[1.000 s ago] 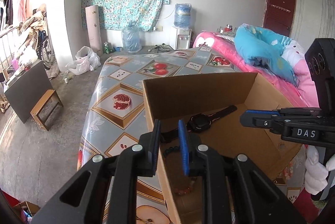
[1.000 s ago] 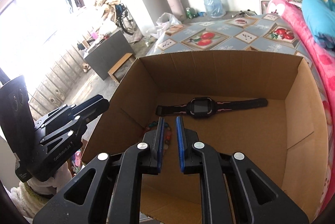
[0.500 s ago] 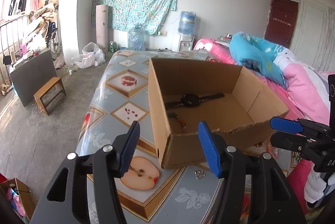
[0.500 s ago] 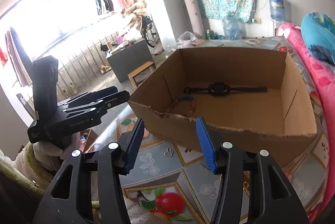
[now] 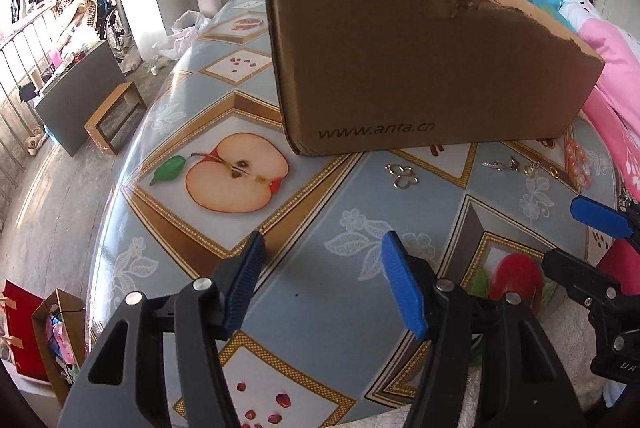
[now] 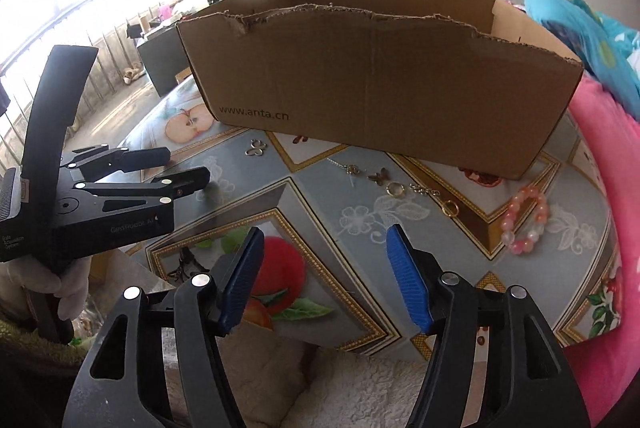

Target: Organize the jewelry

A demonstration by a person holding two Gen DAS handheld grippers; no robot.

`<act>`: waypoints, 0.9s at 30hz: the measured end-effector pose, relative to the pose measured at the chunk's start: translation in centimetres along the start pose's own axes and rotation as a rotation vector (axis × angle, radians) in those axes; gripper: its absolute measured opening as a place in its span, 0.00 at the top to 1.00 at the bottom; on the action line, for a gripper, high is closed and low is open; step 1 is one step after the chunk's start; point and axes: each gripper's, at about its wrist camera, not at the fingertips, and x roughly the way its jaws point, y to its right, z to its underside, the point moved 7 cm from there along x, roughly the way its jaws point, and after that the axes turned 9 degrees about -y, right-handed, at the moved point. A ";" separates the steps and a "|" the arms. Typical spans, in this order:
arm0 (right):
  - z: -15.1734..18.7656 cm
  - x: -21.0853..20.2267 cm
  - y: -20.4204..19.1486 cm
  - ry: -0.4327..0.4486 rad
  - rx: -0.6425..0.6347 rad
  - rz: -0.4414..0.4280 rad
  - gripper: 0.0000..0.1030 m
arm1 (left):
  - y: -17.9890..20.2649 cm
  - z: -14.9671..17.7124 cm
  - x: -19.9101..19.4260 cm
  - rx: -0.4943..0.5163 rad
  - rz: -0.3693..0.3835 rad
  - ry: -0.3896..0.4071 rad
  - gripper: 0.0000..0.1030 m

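A brown cardboard box (image 5: 420, 68) (image 6: 372, 76) stands on the table; its inside is hidden from both views. In front of it lie loose pieces: a silver butterfly clasp (image 5: 402, 175) (image 6: 255, 148), small charms and chains (image 6: 362, 172), gold rings (image 6: 394, 189), and a pink bead bracelet (image 6: 524, 220) (image 5: 576, 164). My left gripper (image 5: 320, 280) is open and empty above the table's near edge. My right gripper (image 6: 322, 268) is open and empty, low over the table in front of the charms.
The table (image 5: 200, 228) has a glossy fruit-patterned cover. A pink bed (image 6: 608, 168) lies to the right. A dark cabinet and wooden stool (image 5: 112, 116) stand on the floor at left, with paper bags (image 5: 40, 328) below the table's near edge.
Both grippers have drawn back out of the box and dropped low in front of it, opening wide. The watch and bead bracelet inside the box are now out of sight.
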 end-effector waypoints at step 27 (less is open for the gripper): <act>4.1 1.7 -2.2 0.097 -0.017 0.058 0.08 | -0.8 -0.1 0.6 -0.134 -0.091 0.061 0.05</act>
